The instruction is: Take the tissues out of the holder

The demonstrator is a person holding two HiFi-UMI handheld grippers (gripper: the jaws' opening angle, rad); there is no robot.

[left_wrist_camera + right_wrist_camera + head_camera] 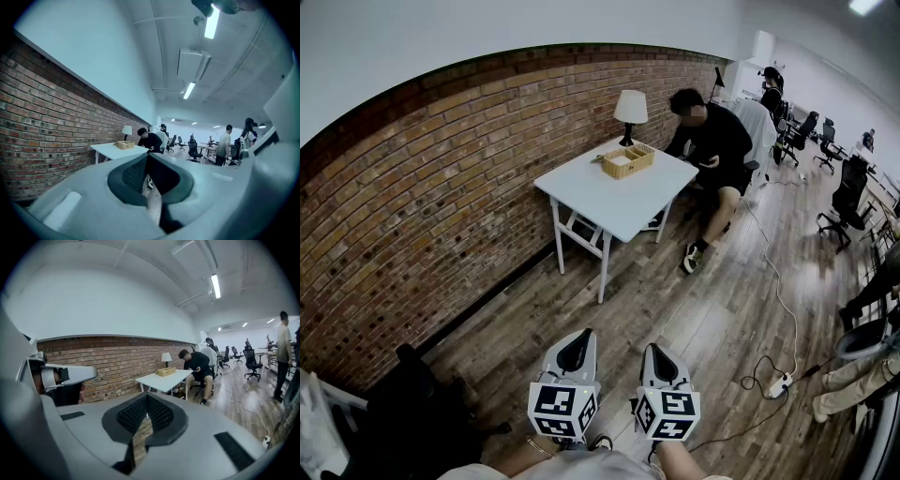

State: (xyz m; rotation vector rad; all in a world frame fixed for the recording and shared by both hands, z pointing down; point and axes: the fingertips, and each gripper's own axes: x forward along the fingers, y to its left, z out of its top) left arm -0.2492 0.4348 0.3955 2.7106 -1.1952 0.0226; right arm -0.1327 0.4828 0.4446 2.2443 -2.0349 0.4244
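Note:
A wicker holder [628,161] stands on a white table [609,206] by the brick wall, far ahead of me. Whether it has tissues in it cannot be made out at this distance. My left gripper [578,337] and right gripper [656,351] hang side by side over the wooden floor, several steps short of the table. Both are shut with nothing between the jaws. The left gripper view shows its own closed tips [147,157] and the holder [124,145] small in the distance. The right gripper [147,397] points toward the table, with the holder [166,372] on it.
A lamp [630,108] stands behind the holder. A person [712,141] sits at the table's far right side. A cable runs to a power strip [780,382] on the floor at right. Office chairs [848,192] and more people are further right. A dark object [412,403] sits at lower left.

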